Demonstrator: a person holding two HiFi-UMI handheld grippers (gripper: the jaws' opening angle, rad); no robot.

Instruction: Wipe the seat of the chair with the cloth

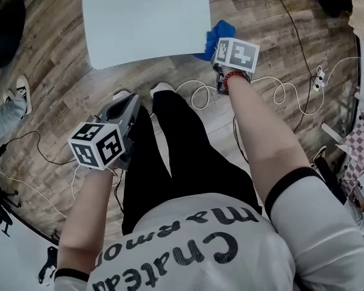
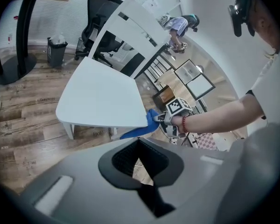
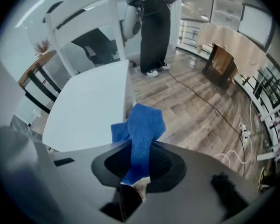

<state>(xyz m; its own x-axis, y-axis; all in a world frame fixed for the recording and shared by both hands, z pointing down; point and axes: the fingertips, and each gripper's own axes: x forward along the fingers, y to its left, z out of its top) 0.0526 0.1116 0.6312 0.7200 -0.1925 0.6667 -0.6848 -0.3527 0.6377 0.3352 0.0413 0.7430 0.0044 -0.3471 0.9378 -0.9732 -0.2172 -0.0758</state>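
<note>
The white chair seat [image 1: 145, 17] lies ahead of me in the head view, its front edge towards my legs. A blue cloth [image 1: 217, 36] hangs over the seat's front right corner, and my right gripper [image 1: 218, 56] is shut on it just off that corner. In the right gripper view the cloth [image 3: 142, 129] rises from between the jaws beside the seat [image 3: 88, 106]. My left gripper [image 1: 128, 105] hangs low by my left leg, well short of the seat, shut with nothing in it. The left gripper view shows the seat [image 2: 100, 97], the cloth [image 2: 147, 125] and the right gripper [image 2: 167, 119].
White and black cables [image 1: 200, 93] and a power strip [image 1: 320, 77] lie on the wooden floor right of the chair. Another person's shoe [image 1: 21, 90] is at the left, and a person [image 3: 154, 27] stands beyond the chair. An office chair [image 2: 102, 27] and a bin [image 2: 57, 50] stand further back.
</note>
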